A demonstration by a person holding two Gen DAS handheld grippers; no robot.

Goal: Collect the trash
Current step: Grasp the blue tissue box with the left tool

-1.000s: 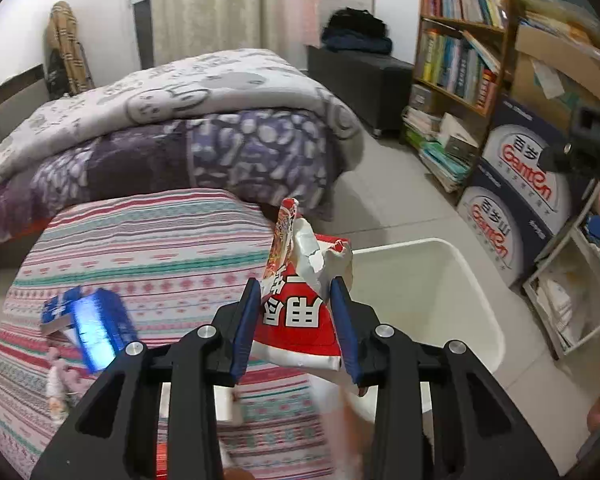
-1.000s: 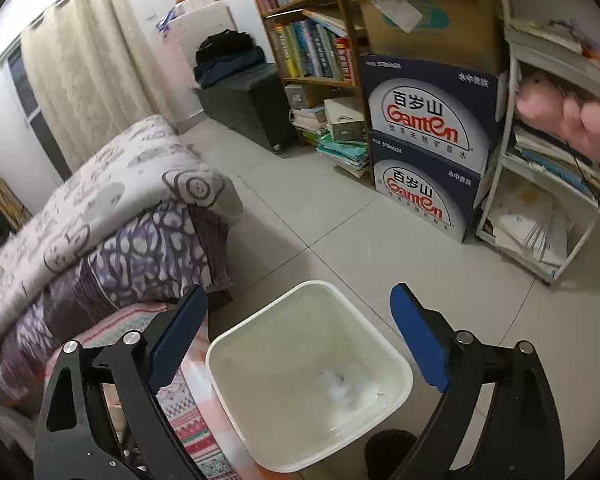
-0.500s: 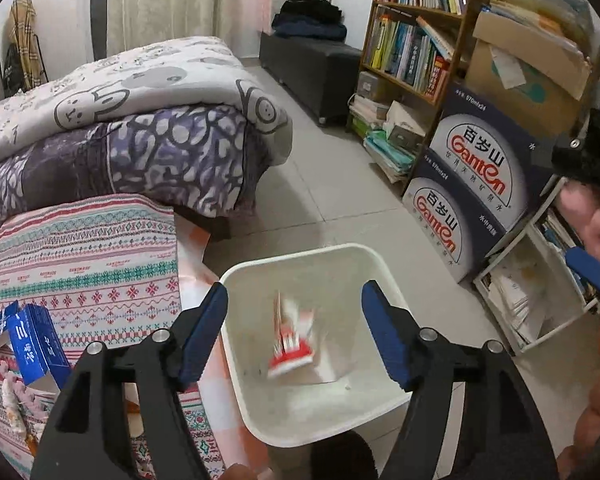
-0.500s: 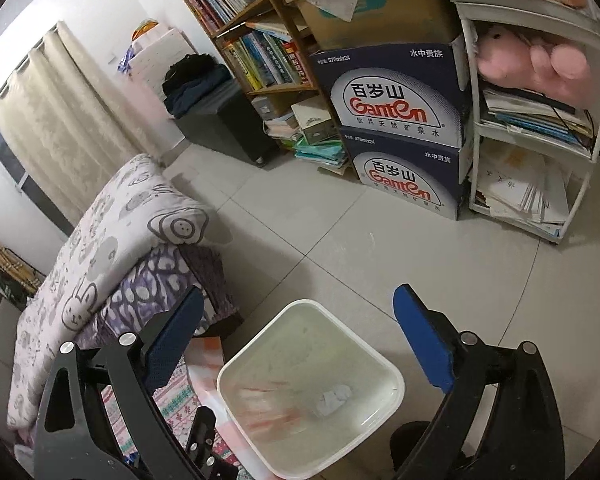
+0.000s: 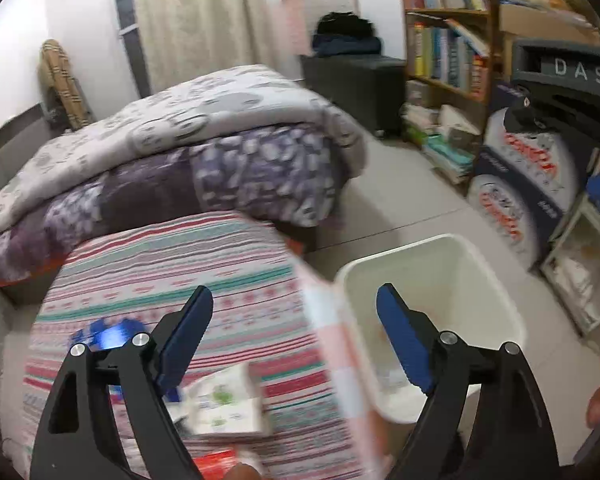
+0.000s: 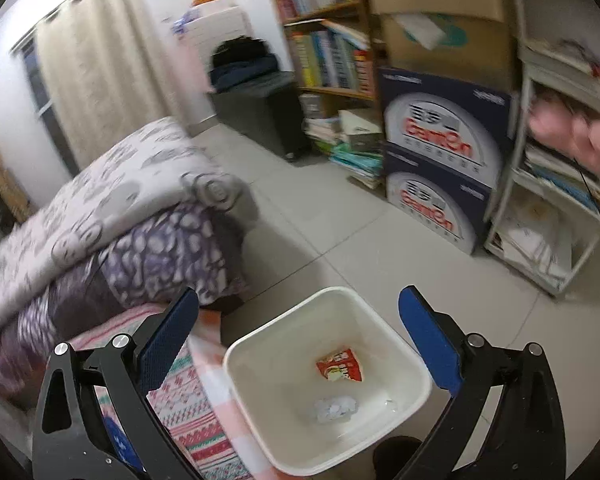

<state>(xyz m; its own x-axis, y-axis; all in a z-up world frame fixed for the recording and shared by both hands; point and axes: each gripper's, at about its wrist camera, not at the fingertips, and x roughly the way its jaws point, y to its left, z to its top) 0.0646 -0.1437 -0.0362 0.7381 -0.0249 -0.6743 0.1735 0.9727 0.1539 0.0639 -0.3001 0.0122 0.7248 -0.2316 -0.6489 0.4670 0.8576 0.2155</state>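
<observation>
White bin [image 6: 396, 336] stands on the tiled floor [image 6: 380, 248], beside the striped bed [image 5: 172, 276]. Red wrapper [image 6: 340, 365] lies at the bin bottom, next to a crumpled white wad [image 6: 334, 408]; both appear between and below the right gripper [image 6: 299, 334] fingers, untouched. Right fingers: spread, empty. Left gripper [image 5: 295, 334]: fingers spread, empty, straddling the bed edge and bin rim [image 5: 440, 244]. On the bed near the left finger lie a white carton [image 5: 224, 404] and a blue pack [image 5: 108, 334].
</observation>
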